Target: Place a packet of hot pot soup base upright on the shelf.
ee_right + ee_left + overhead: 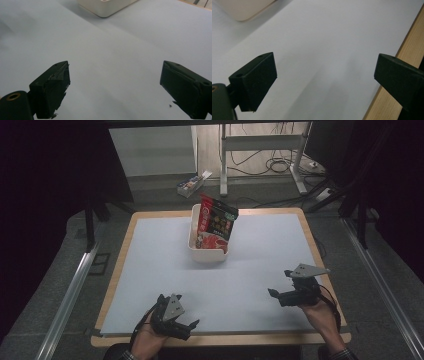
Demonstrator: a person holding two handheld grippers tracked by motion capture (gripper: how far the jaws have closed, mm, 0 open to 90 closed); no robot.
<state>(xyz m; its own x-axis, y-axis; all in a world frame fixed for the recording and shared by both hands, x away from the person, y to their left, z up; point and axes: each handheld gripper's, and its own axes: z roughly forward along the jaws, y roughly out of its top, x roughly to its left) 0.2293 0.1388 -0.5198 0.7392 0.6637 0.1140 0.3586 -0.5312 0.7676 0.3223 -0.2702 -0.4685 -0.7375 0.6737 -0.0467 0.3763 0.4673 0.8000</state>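
Red and black snack packet [216, 222] standing on end in the white tub [195, 245] at the far middle of the worktop [260, 265], long axis near upright, top corner tipped toward the far right, printed face turned to the near side. Tub's long axis running near to far. Broad bare sheet between tub and near edge, open on both sides too. Left tongs [192, 329] at the near left corner, released, jaws wide apart over the wooden edge. Right tongs [280, 284] at the near right, likewise spread wide, pointed left. Both well apart from the tub.
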